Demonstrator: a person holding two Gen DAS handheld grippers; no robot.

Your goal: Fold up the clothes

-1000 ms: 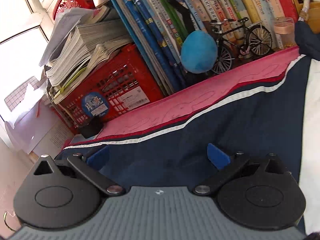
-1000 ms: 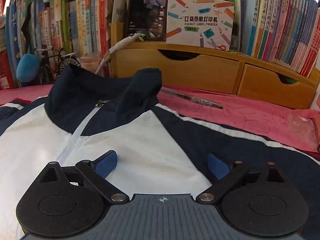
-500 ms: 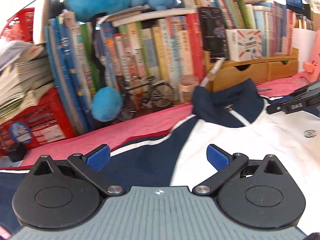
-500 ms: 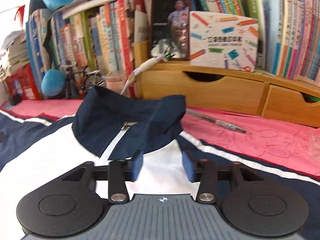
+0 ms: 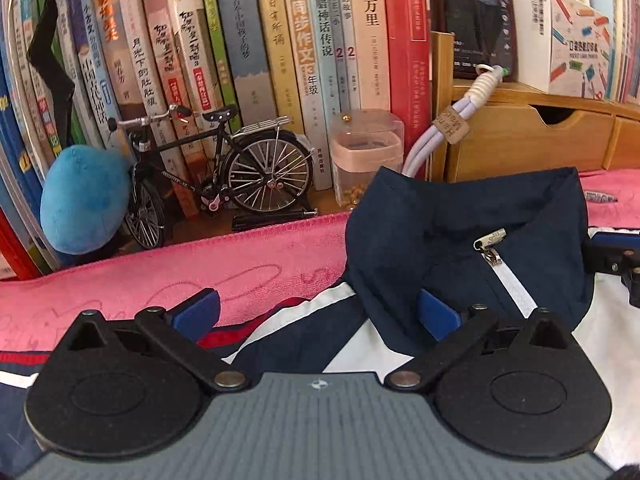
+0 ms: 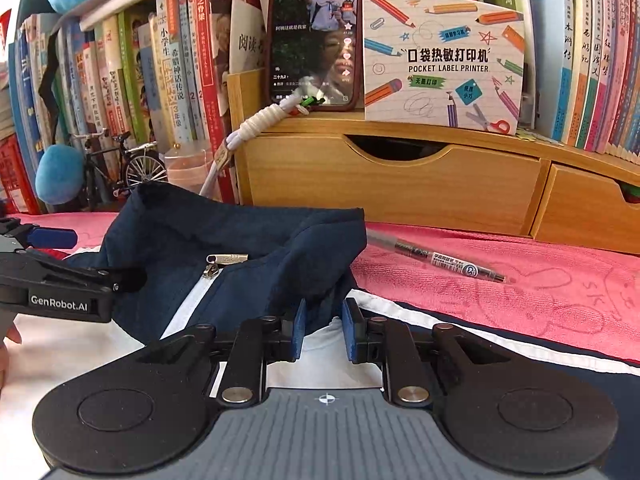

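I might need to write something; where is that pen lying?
In the right wrist view, the pen lies on the pink towel, right of the jacket collar, before the wooden drawers.

Right gripper (image 6: pixel 323 328) nearly closed, apparently pinching fabric; left gripper (image 5: pixel 316 312) spread wide, angled downward.
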